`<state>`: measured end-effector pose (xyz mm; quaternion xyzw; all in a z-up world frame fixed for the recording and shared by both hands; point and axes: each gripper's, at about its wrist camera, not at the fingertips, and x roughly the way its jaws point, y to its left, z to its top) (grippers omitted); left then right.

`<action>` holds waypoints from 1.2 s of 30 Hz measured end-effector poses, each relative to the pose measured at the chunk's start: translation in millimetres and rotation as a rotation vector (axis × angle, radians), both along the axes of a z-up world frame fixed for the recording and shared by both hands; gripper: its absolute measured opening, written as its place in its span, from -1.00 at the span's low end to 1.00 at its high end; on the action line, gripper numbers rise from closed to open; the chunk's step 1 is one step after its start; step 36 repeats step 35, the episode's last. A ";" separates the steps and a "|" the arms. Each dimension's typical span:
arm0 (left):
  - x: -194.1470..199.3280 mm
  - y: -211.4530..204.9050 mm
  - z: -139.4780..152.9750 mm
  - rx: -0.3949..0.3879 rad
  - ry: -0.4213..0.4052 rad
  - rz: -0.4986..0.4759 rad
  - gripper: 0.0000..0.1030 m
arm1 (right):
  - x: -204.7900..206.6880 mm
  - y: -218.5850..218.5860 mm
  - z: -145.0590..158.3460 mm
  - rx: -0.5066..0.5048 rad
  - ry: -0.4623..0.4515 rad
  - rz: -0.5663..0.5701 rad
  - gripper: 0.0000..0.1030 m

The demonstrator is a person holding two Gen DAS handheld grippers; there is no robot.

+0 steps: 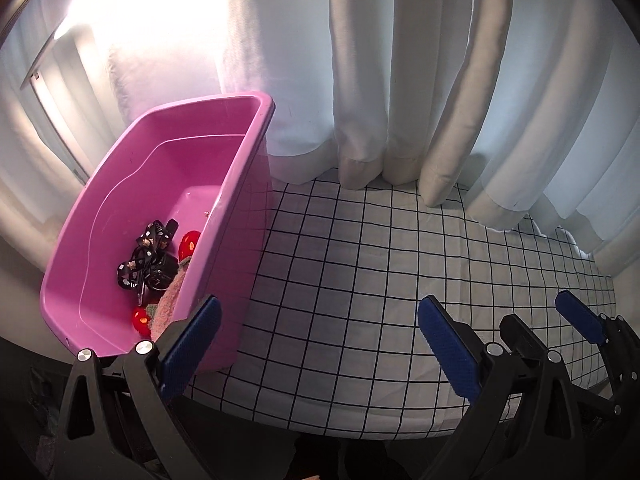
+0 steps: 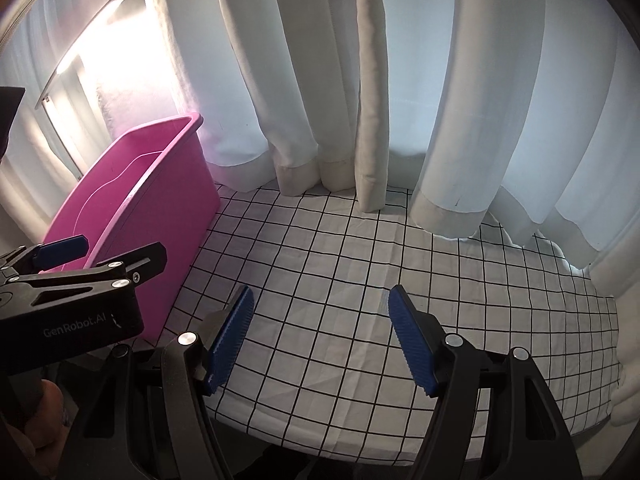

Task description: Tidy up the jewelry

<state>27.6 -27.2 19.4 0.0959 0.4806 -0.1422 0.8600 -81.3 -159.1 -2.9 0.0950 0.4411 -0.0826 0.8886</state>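
Observation:
A pink plastic bin (image 1: 120, 208) stands at the left of the table; it also shows in the right wrist view (image 2: 160, 200). Inside it lie a black patterned ribbon bow (image 1: 146, 258), red round pieces (image 1: 189, 242) and a pink fuzzy item (image 1: 170, 300). My left gripper (image 1: 320, 344) is open and empty, its left finger beside the bin's near corner. My right gripper (image 2: 320, 336) is open and empty over the cloth. The right gripper's fingers (image 1: 580, 316) show at the right of the left wrist view. The left gripper (image 2: 100, 256) shows at the left of the right wrist view.
A white tablecloth with a black grid (image 1: 380, 280) covers the table, also in the right wrist view (image 2: 360, 280). White curtains (image 1: 400, 80) hang along the back edge. The table's front edge runs just under both grippers.

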 end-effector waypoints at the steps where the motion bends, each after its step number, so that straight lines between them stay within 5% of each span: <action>1: -1.0 -2.1 -1.2 0.003 0.002 -0.007 0.88 | -1.7 -1.6 -0.6 0.001 0.001 -0.006 0.30; 36: 10.3 -20.4 -16.5 0.004 0.054 -0.063 0.88 | -5.5 -22.3 -13.4 0.012 0.029 -0.077 0.30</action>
